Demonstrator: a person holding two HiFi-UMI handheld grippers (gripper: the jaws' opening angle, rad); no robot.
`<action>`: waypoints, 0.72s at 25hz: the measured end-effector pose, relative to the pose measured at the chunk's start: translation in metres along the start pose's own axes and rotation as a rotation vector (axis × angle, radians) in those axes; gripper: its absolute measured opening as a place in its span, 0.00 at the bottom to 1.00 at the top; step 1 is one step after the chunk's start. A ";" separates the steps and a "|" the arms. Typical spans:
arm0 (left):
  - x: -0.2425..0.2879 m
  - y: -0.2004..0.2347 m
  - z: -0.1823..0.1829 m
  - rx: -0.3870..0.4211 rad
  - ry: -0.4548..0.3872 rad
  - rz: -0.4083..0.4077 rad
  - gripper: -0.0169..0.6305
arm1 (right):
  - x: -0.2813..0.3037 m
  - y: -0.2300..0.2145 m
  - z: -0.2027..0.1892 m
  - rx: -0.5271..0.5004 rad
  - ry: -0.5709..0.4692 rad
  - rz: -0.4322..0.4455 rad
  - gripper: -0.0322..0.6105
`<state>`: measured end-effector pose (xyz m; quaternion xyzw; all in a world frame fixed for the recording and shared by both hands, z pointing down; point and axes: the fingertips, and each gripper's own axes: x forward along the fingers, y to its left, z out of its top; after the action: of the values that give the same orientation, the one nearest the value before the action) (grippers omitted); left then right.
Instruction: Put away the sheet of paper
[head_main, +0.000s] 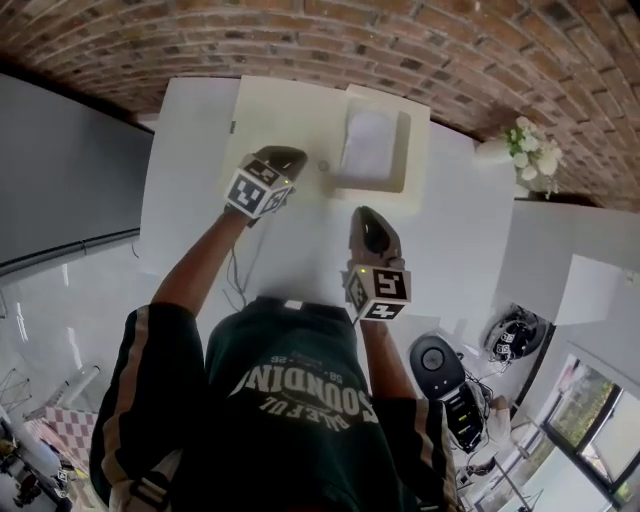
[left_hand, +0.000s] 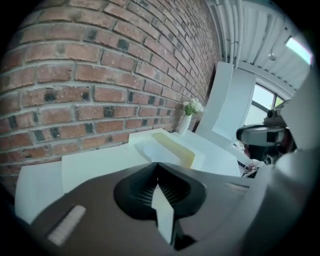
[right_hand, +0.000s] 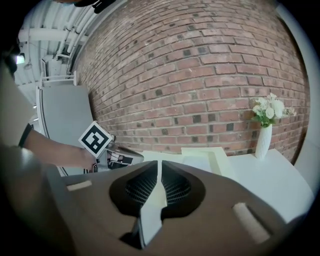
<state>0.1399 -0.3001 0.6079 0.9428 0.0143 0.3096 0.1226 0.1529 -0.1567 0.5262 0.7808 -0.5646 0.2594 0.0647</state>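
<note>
A dark grey panel (head_main: 60, 180) stands at the far left, beside the white table (head_main: 190, 150). The left gripper (head_main: 290, 157) hangs over the table's left part, its jaws pressed together with nothing between them. Just to its right, at the table's far side near the red brick wall (head_main: 300, 40), sits a shallow cream tray (head_main: 418, 140). The white sheet of paper (head_main: 368, 145) lies flat in its recess. The right gripper (head_main: 368, 214) is nearer, pointing toward the tray's near rim, its jaws closed and empty. Farther right, a white vase of pale flowers (head_main: 530, 155) stands by the wall. A round black device (head_main: 437, 362) sits at the near right.
</note>
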 end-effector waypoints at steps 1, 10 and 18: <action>-0.011 0.001 -0.002 0.000 -0.001 0.017 0.04 | -0.001 0.007 0.003 -0.009 -0.007 0.008 0.06; -0.093 -0.008 0.006 0.080 -0.115 0.132 0.04 | -0.012 0.049 0.033 -0.063 -0.097 0.038 0.06; -0.147 -0.027 0.030 0.141 -0.218 0.182 0.04 | -0.020 0.071 0.042 -0.106 -0.143 0.062 0.06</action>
<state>0.0401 -0.2960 0.4927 0.9745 -0.0628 0.2136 0.0286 0.0977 -0.1819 0.4669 0.7749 -0.6047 0.1748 0.0575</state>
